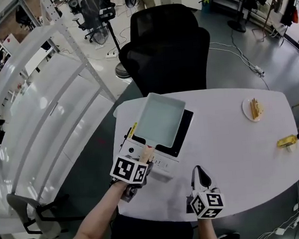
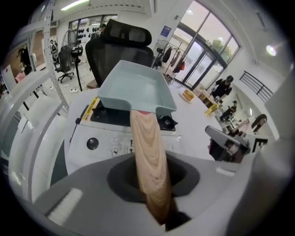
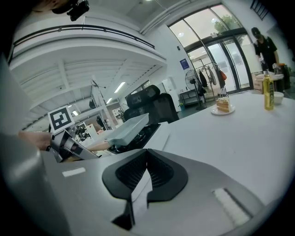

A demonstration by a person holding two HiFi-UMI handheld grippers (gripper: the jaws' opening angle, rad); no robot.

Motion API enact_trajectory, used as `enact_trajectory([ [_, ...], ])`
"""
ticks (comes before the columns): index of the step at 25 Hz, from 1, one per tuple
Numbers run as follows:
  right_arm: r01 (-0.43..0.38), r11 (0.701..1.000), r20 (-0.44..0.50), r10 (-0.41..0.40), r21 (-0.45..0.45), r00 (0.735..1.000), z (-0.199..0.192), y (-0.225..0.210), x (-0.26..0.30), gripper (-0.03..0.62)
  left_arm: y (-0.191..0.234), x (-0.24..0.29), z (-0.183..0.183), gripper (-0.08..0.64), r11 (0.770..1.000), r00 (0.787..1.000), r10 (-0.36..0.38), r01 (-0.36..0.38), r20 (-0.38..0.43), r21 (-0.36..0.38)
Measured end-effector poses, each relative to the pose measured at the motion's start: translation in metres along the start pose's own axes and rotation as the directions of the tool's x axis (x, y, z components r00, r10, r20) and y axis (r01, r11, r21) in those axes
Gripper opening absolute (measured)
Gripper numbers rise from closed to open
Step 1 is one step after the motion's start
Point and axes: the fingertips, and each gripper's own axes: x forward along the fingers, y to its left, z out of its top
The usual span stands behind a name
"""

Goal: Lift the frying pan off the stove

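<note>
A rectangular pale green frying pan point(image 1: 160, 122) with a light wooden handle point(image 1: 147, 153) lies over the black top of a white portable stove point(image 1: 184, 131). My left gripper point(image 1: 145, 160) is shut on the handle's near end. In the left gripper view the handle point(image 2: 147, 152) runs from between the jaws out to the pan point(image 2: 136, 87) above the stove point(image 2: 120, 143). I cannot tell whether the pan touches the burner. My right gripper point(image 1: 200, 175) hovers over the table's front edge, shut and empty point(image 3: 140, 184); its view shows the pan point(image 3: 129, 128) to the left.
The white table point(image 1: 229, 146) carries a plate with cake point(image 1: 254, 109) at the back right and a yellow bottle point(image 1: 287, 141) at the right edge. A black office chair point(image 1: 165, 53) stands behind the table. White shelving point(image 1: 45, 104) runs along the left.
</note>
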Motion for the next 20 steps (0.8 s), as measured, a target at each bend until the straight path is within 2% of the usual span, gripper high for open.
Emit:
enact_trajectory([
  [16, 0.012, 0.999, -0.001, -0.012, -0.032, 1.0, 0.003, 0.008, -0.006, 0.006, 0.002, -0.003, -0.001, 0.121, 1.0, 1.0, -0.022, 0.022, 0.012, 0.021],
  [20, 0.028, 0.999, 0.014, -0.027, -0.046, 1.0, 0.008, 0.011, -0.011, 0.006, -0.002, -0.009, 0.004, 0.121, 0.999, 0.998, -0.04, 0.039, 0.045, 0.024],
])
